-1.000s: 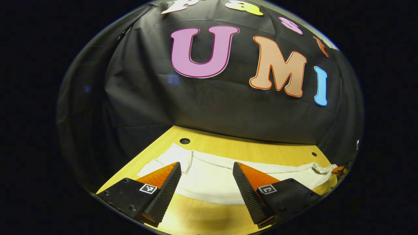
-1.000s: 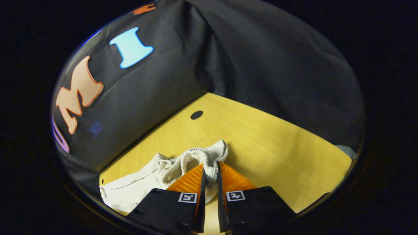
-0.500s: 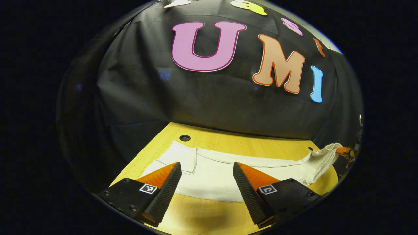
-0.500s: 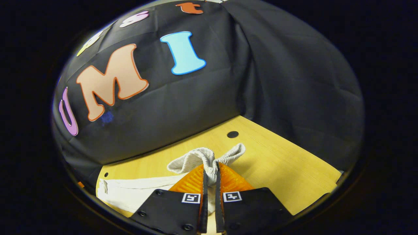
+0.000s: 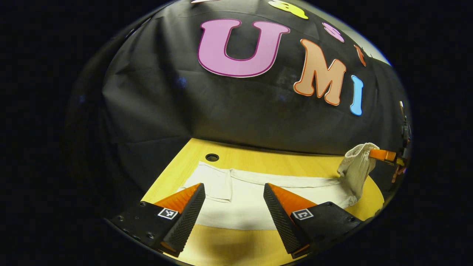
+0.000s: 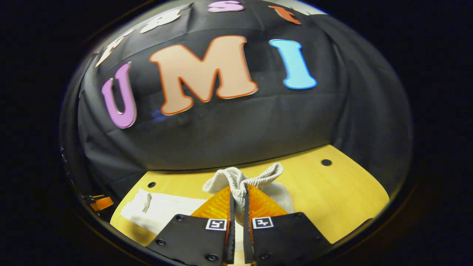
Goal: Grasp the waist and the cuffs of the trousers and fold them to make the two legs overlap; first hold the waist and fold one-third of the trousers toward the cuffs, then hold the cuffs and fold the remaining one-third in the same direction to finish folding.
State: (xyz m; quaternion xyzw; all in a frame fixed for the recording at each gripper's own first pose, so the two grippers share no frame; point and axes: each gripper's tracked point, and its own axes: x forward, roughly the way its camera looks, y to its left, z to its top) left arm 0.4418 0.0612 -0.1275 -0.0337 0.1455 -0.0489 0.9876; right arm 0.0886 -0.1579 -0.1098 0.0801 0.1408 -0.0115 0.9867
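Observation:
White trousers (image 5: 240,207) lie flat along the yellow table (image 5: 281,164), legs overlapped, with the cuffs (image 5: 212,179) toward the left end. My left gripper (image 5: 233,186) hovers open just above the cuff end, cloth showing between its fingers. At the far right the ribbed waist (image 5: 356,162) hangs lifted off the table, pinched by my right gripper (image 5: 384,155). In the right gripper view, my right gripper (image 6: 238,188) is shut on the bunched waist (image 6: 244,177), and the rest of the trousers (image 6: 162,208) trails back to the left gripper (image 6: 99,202).
The table (image 6: 343,192) has round holes: one near the cuffs (image 5: 212,157) and one on the right side (image 6: 326,162). The black cloth wall (image 5: 236,111) stands close behind the table's far edge.
My right gripper has raised the waist off the table and turned toward the left, so the waist end now hangs in the air. My left gripper stays open over the cuffs.

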